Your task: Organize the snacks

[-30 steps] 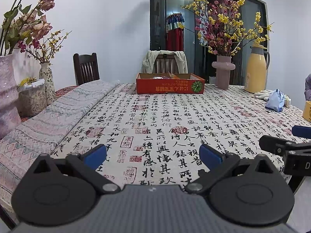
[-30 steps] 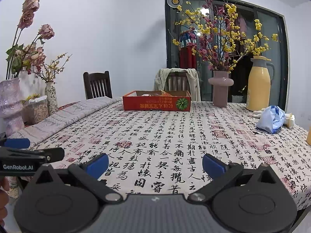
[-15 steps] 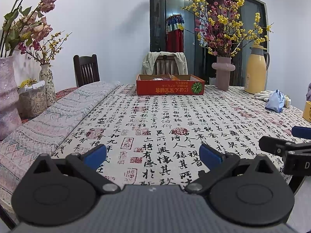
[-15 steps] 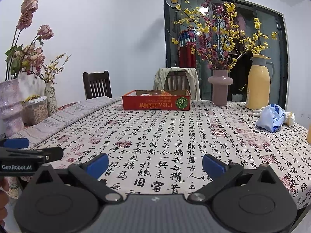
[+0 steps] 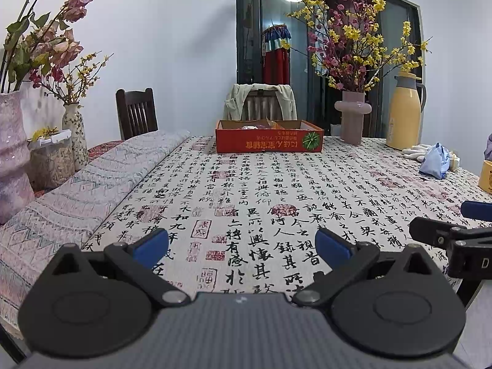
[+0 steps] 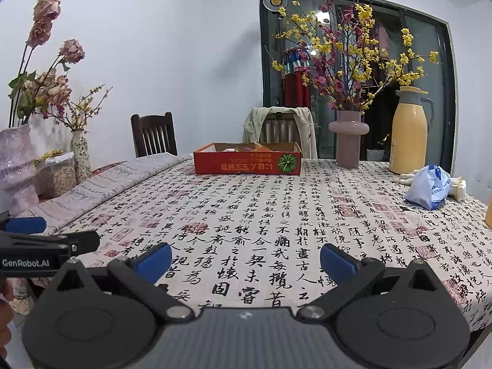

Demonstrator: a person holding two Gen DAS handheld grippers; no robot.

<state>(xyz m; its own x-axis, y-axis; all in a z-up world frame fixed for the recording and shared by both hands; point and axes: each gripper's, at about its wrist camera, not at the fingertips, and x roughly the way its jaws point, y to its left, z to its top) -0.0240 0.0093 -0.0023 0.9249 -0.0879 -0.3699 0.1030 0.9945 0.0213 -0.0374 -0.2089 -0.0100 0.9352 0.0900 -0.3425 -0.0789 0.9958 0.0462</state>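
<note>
Both grippers parked at the near edge, snack box way across the table

Left wrist view: the left gripper (image 5: 242, 246) hangs low over the calligraphy tablecloth (image 5: 246, 190) with its blue fingers (image 5: 151, 245) spread wide and nothing between them. The red cardboard box (image 5: 269, 140) sits at the far side with a few wrapped snacks poking over its rim, and a blue bag (image 5: 435, 161) lies well off to the right by the yellow thermos (image 5: 404, 110). Right wrist view: the right gripper (image 6: 246, 259) is spread wide and empty too, and it's the closer one to the blue bag (image 6: 429, 188). Can't tell if the sorting's starting or wrapping up. Any reach should stay low and clear of the purple vase (image 6: 348, 140).
</note>
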